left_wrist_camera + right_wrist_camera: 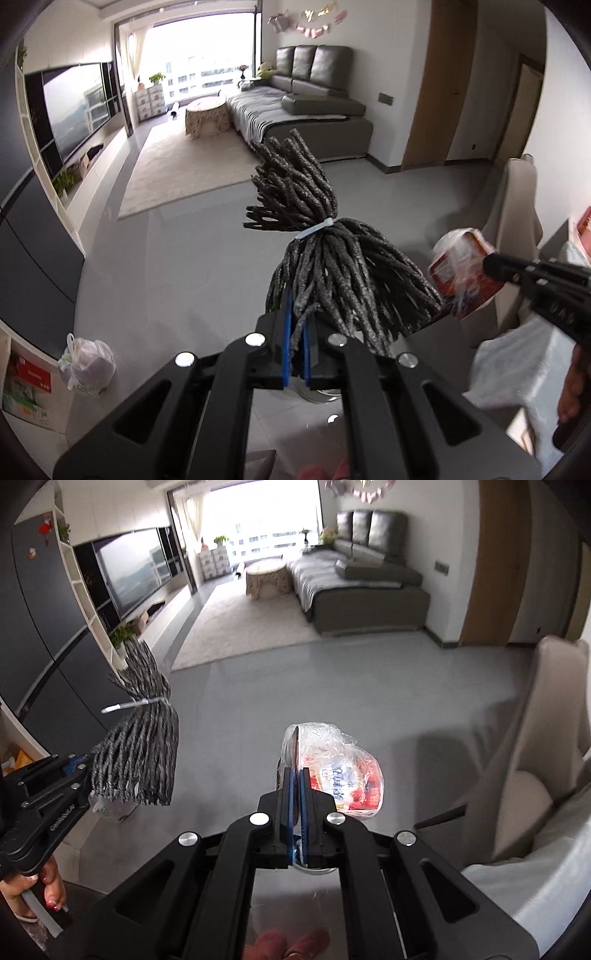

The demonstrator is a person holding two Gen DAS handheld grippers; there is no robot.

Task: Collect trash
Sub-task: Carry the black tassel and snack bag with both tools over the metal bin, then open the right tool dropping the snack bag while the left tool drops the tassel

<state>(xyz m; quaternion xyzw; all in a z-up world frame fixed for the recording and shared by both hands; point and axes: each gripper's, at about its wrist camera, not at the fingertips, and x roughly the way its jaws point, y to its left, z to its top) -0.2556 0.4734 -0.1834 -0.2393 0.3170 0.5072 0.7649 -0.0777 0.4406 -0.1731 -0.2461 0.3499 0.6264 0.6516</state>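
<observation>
Grey mop strands (325,258) clamped in my left gripper (295,354), plastic-wrapped red packet (332,771) pinched in my right gripper (295,812): I'd keep both jaws tight until each hangs squarely over the steel bin rim (314,870) below them.

Left gripper (295,350): mop head (325,251) between its jaws, left of the wrapped packet (332,771).
Right gripper (295,812): packet pinched between its jaws.
Floor (192,266): tied bag (88,365) at left.
Far end: sofa (306,99), rug (184,162) before it.
Right: chair (535,738).
</observation>
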